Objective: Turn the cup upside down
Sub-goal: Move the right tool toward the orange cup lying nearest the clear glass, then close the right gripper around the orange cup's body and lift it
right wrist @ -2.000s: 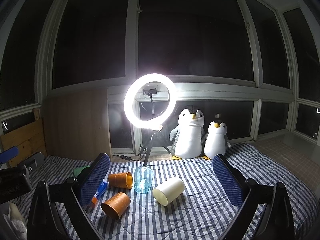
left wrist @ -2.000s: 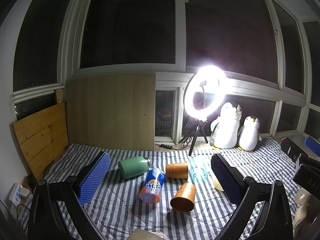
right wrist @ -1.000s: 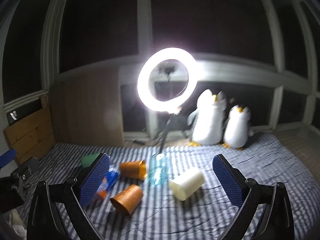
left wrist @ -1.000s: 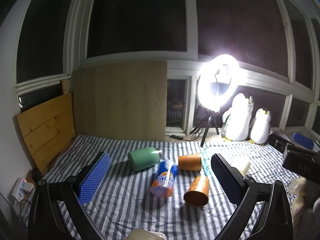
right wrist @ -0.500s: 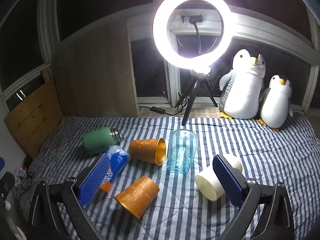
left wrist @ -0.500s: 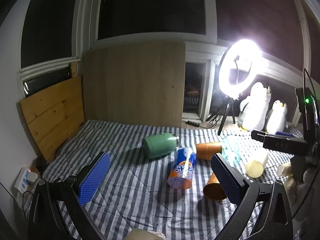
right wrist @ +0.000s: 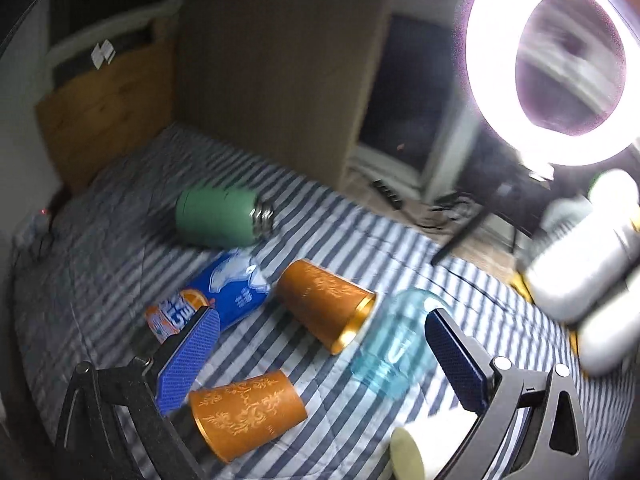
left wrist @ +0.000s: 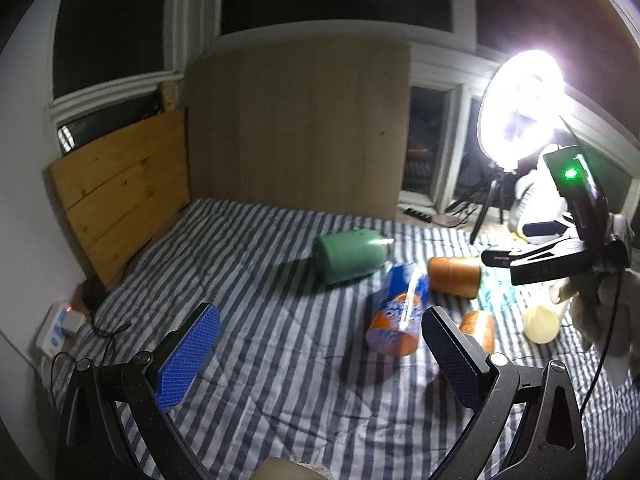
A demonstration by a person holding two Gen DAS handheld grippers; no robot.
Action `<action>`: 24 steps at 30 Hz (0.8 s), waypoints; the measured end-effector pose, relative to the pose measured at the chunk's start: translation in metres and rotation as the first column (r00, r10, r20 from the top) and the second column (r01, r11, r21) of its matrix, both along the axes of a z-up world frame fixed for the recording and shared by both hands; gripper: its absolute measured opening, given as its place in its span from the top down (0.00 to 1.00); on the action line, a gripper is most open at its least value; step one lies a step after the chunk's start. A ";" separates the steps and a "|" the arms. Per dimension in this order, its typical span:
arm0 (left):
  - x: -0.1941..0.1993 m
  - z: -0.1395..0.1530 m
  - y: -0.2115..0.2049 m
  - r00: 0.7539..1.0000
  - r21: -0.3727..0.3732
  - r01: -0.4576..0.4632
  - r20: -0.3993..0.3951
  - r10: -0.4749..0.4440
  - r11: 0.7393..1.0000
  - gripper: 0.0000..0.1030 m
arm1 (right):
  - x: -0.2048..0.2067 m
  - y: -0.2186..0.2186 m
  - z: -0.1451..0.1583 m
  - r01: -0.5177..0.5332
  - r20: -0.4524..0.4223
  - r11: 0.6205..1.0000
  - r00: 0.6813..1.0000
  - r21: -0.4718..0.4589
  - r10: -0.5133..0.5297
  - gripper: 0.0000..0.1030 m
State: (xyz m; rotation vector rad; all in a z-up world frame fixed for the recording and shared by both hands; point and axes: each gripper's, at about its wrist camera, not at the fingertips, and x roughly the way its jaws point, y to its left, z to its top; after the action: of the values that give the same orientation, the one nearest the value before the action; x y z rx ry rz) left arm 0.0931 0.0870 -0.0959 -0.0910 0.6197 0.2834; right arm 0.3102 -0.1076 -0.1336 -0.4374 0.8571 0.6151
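While we hold both tools above the striped bedspread (left wrist: 248, 344), the left gripper (left wrist: 320, 352) and the right gripper (right wrist: 322, 354) are each spread wide and hold nothing. Taking the clear blue cup (right wrist: 394, 342) as our landmark, it stands mouth down on the bedspread, just inside the right gripper's right-hand pad. Nearest us, in front of it, a cream cup (right wrist: 406, 456) lies at the frame's bottom edge, and to the front left an orange cup (right wrist: 246, 414) lies on its side. Just left of the blue cup a second orange cup (right wrist: 324, 304) lies on its side, its gold rim turned toward the blue cup. Farther left lies a blue-and-orange soda can (right wrist: 218, 298), and beyond that a green bottle (right wrist: 222, 220), also on its side. Behind and right of the blue cup glows a ring light (right wrist: 554, 64).
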 end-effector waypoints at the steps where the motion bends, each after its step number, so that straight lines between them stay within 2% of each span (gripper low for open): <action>1: -0.001 -0.002 0.003 1.000 0.001 -0.015 -0.008 0.015 1.000 0.01 | 0.003 0.009 -0.006 -0.044 -0.014 0.998 0.999 -0.034 0.044 0.01; 5: -0.009 -0.011 0.019 0.994 -0.008 -0.097 -0.040 0.097 0.995 0.01 | 0.014 0.037 -0.028 -0.169 -0.036 0.969 0.986 -0.180 0.166 0.02; 9: -0.021 -0.021 0.038 0.981 -0.024 -0.183 -0.070 0.181 0.983 0.01 | 0.033 0.053 -0.043 -0.243 -0.069 0.935 0.970 -0.259 0.233 0.02; 18: -0.042 -0.025 0.060 0.952 -0.027 -0.300 -0.081 0.297 0.954 0.01 | 0.055 0.074 -0.075 -0.348 -0.155 0.863 0.937 -0.365 0.313 0.04; 24: -0.047 -0.021 0.063 0.940 -0.027 -0.333 -0.085 0.330 0.943 0.01 | 0.057 0.084 -0.092 -0.402 -0.215 0.819 0.915 -0.409 0.342 0.16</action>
State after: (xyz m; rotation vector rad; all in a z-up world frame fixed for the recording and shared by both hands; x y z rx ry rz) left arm 0.0461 0.1498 -0.1173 -0.2263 0.6886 0.6032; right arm 0.3668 -0.0239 -0.2257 -1.0125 1.0534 0.8173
